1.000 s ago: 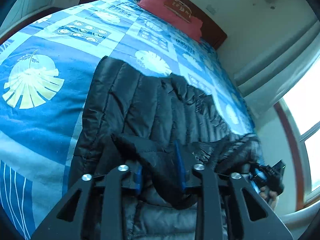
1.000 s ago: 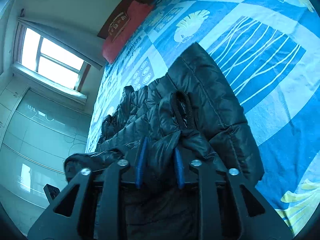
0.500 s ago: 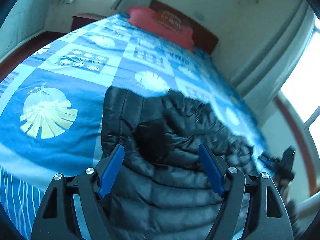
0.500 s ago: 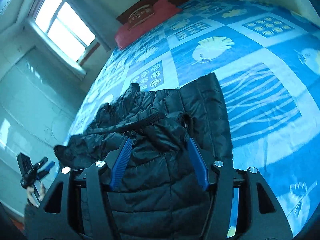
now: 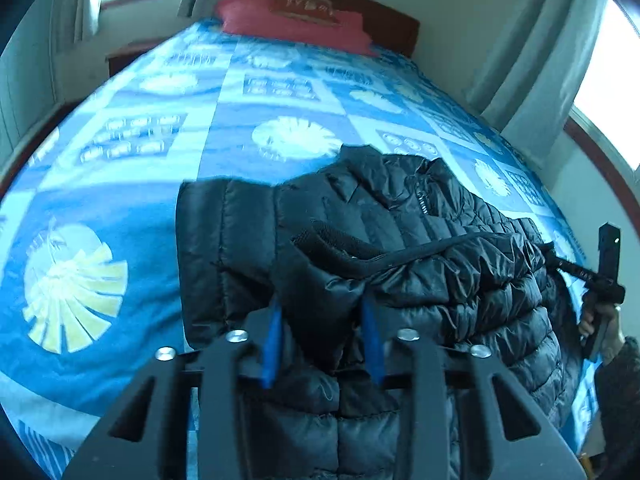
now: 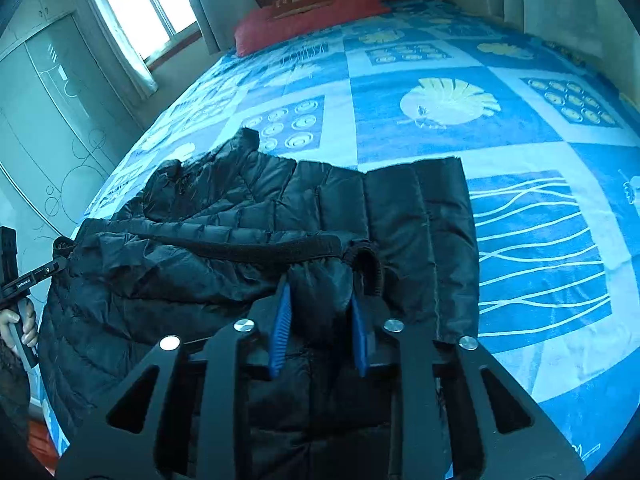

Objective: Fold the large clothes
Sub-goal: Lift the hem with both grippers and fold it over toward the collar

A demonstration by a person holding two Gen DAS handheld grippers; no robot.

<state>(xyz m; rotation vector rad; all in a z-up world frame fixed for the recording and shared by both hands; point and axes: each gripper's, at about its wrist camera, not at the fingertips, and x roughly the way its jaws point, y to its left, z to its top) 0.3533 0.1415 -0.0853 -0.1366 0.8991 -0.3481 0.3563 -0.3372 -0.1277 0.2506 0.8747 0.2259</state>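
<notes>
A black puffer jacket point(image 5: 400, 248) lies crumpled across a blue patterned bedspread point(image 5: 120, 208). My left gripper point(image 5: 324, 312) sits low over the jacket's near part. Its jaws are closing and the blue pads point(image 5: 272, 340) pinch a raised fold of fabric. In the right wrist view the jacket point(image 6: 224, 216) stretches leftward. My right gripper point(image 6: 320, 300) is closing too, with a bunched fold beside a ribbed cuff point(image 6: 368, 264) squeezed between its pads. Each gripper also shows in the other's view: the right gripper point(image 5: 556, 258) and the left gripper point(image 6: 60, 264) sit at opposite ends of the jacket.
A red pillow point(image 5: 288, 20) lies against the dark wooden headboard point(image 5: 384, 12). Curtains point(image 5: 528, 72) and bright windows point(image 6: 144, 4) line the walls. A frosted wardrobe door point(image 6: 52, 112) stands by the bed's edge. A person's hand point(image 6: 16, 328) grips the left tool.
Both grippers held jacket folds a second ago, then opened wide over the jacket, and now clamp fabric again. Both views have rolled towards level, and the jacket lies flatter.
</notes>
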